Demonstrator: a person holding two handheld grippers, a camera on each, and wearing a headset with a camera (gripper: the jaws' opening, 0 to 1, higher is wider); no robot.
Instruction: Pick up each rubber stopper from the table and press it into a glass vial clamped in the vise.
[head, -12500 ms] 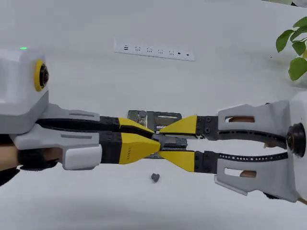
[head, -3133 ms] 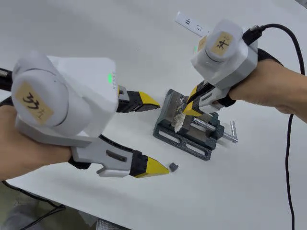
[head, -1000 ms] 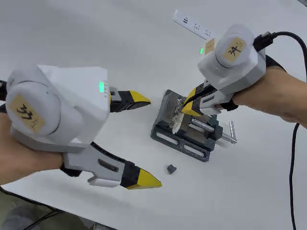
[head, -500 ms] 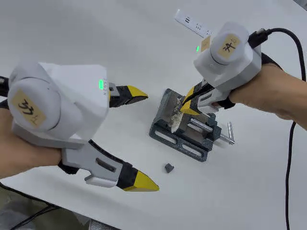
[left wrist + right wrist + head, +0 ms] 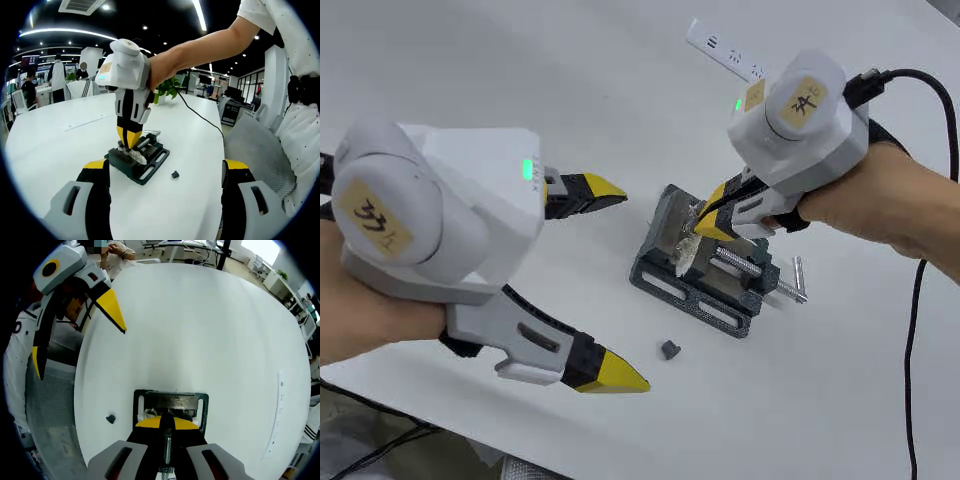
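My right tongs [image 5: 706, 229] closed, tips down at vial [image 5: 686, 253] in vise [image 5: 692, 297]: pressing step, I judge. My left tongs [image 5: 630, 287] wide open, empty. Next: pinch loose stopper [image 5: 670, 350] on worktop [image 5: 500, 80] near vise.

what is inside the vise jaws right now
A pale, glassy vial sits clamped in the vise. The right gripper, tips together, is directly over the vial's top, so its mouth and anything pressed into it are hidden.
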